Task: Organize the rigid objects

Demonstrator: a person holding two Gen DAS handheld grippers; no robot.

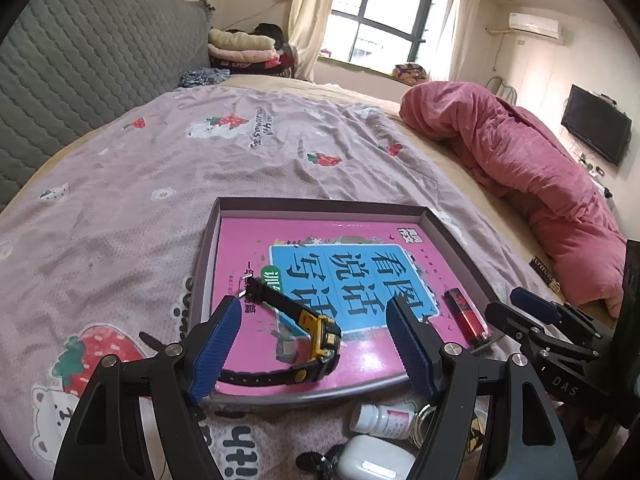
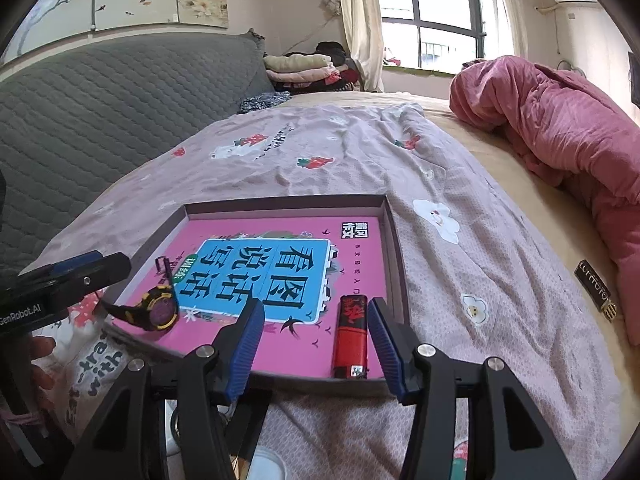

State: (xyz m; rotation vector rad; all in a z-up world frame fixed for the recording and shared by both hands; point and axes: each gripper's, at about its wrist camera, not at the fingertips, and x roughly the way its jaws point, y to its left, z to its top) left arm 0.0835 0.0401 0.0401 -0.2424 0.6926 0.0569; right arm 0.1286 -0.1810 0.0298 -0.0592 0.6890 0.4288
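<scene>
Shallow grey cardboard tray (image 1: 452, 236) sits on the bed's lilac strawberry-print sheet (image 1: 160, 168), with a pink-and-blue paperback workbook (image 1: 360, 264) lying flat inside it. On the book, a black-and-yellow plastic wristwatch (image 1: 320, 336) lies on its side around 7 o'clock of the tray, and a red rectangular lighter (image 2: 351, 336) sits at about 5 o'clock. Left gripper (image 1: 316, 344) has its jaws wide, the watch between them but not touched. Right gripper (image 2: 316, 344) is wide too, the lighter just inside its right-hand pad, not gripped. A small white pill bottle (image 1: 380, 420) lies on the sheet just in front of the tray.
</scene>
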